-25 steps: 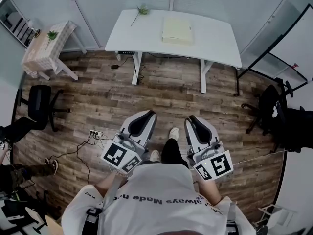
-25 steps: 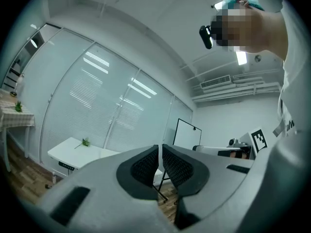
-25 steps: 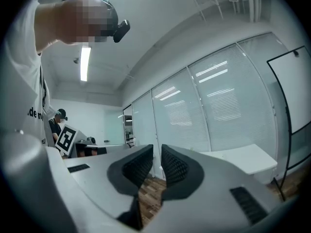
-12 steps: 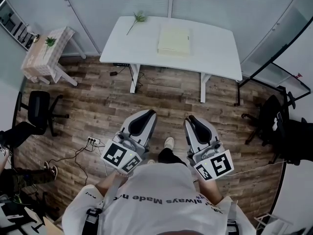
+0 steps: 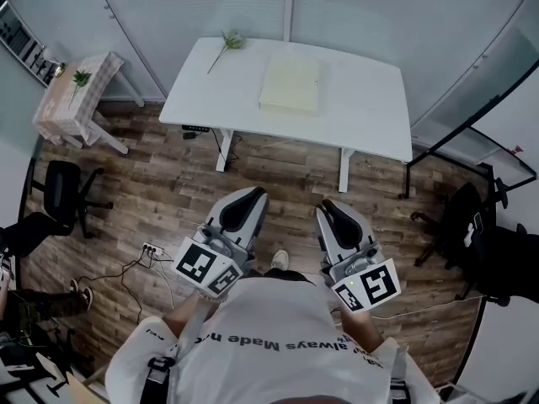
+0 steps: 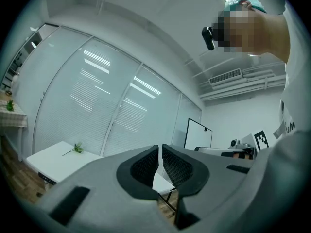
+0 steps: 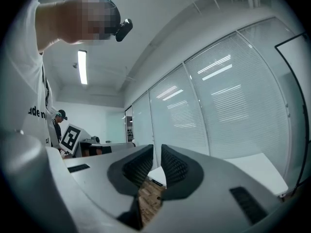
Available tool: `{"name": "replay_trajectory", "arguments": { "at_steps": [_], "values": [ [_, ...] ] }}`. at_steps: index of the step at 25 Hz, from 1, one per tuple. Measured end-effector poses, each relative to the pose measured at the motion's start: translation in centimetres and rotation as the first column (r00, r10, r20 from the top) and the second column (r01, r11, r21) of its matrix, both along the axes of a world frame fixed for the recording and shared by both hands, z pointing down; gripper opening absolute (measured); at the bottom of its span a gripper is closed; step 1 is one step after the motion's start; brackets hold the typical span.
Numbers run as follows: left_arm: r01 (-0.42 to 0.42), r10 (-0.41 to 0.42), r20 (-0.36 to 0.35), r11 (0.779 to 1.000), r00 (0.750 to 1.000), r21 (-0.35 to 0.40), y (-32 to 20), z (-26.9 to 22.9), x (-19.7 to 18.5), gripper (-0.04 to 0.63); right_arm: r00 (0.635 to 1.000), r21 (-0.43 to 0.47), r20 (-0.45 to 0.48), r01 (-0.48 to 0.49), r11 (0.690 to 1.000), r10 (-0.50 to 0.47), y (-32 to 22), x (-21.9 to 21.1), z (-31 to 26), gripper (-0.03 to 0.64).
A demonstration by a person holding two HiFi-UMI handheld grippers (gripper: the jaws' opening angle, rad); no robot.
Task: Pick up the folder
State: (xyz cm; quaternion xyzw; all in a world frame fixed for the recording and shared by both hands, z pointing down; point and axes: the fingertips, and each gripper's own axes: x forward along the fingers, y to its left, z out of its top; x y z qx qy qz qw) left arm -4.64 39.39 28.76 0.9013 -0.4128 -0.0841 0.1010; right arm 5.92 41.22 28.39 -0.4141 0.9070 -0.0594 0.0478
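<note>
Folder (image 5: 291,85) is lying flat near the middle of the white tabletop (image 5: 366,120). A green sprig (image 5: 226,42) is lying at the tabletop's far corner. The left gripper (image 5: 250,197) and right gripper (image 5: 325,209) are hovering well apart from the tabletop, their jaws squeezing together on nothing.

Left gripper (image 6: 160,147): 2 jaws closed together, nothing between them. White table (image 6: 53,161) at lower left, 1 green sprig (image 6: 74,149) lying on its top. Blinds (image 6: 97,101) cover the glass wall behind. Whiteboard (image 6: 198,135) stands beyond the jaws.
</note>
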Motion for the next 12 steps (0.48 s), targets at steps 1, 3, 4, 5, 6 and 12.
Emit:
{"name": "replay_trajectory", "arguments": {
  "at_steps": [1,3,4,5,6,12],
  "values": [
    [0.003,-0.003,0.002,1.000,1.000,0.001,-0.6,0.0,0.4,0.029,1.000,0.001,-0.001,0.003,1.000,-0.003,-0.6,0.4,0.1,0.044],
    [0.008,-0.008,0.004,1.000,1.000,0.002,-1.8,0.0,0.9,0.029,1.000,0.004,-0.006,0.004,1.000,-0.004,-1.9,1.0,0.1,0.044],
    [0.009,-0.009,0.005,1.000,1.000,0.000,-2.4,0.1,1.1,0.029,1.000,0.003,-0.008,0.004,1.000,-0.004,-2.5,1.2,0.2,0.044],
    [0.010,-0.010,0.006,1.000,1.000,-0.003,-2.9,0.1,1.3,0.029,1.000,0.001,-0.008,0.005,1.000,-0.005,-3.1,1.4,0.3,0.044],
    [0.011,-0.011,0.008,1.000,1.000,-0.006,-3.3,0.2,1.4,0.030,1.000,-0.003,-0.008,0.007,1.000,-0.007,-3.6,1.6,0.4,0.044],
    [0.012,-0.012,0.009,1.000,1.000,-0.015,-6.1,0.6,1.8,0.029,1.000,-0.008,-0.008,0.015,1.000,-0.015,-6.6,1.9,0.7,0.044]
  ]
}}
